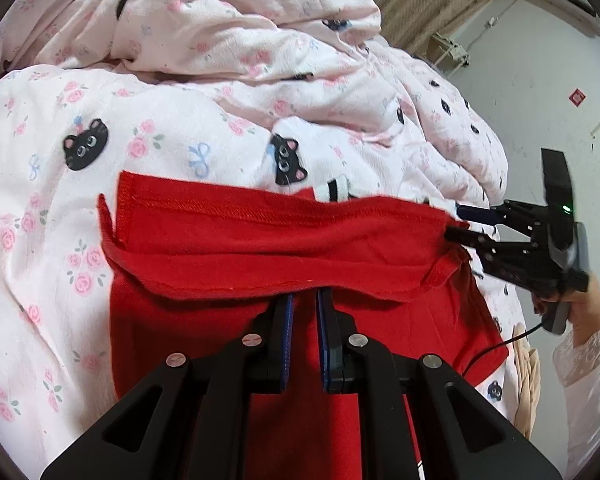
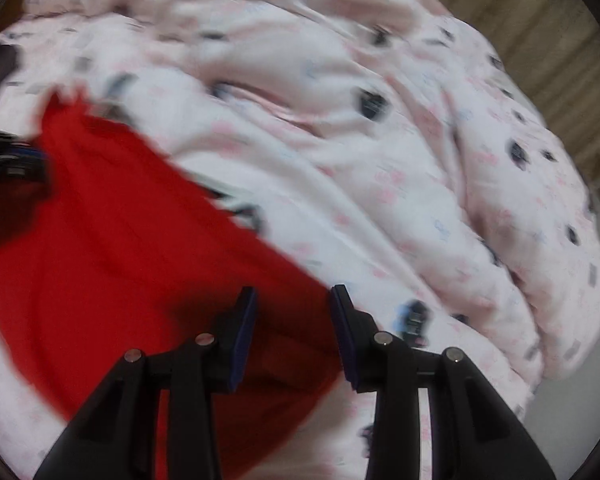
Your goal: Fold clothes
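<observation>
Our left tool [image 1: 303, 300] has its fingers nearly together on the folded hem of the red garment [image 1: 260, 240], apparently pinching it. Our right tool [image 2: 294, 294] stands open over the garment's right edge. The garment lies on the cat-print duvet [image 1: 160, 120], long axis running between the tools. Only the left view shows the fold sharply; the right is blurred.

Left claw [image 1: 304, 300] fingers nearly together, right claw [image 2: 294, 300] fingers spread apart, hand [image 1: 579, 300] gripping its handle

garment [image 1: 300, 248] on the quilt [image 1: 160, 120], grippers at its near edge and right corner
</observation>
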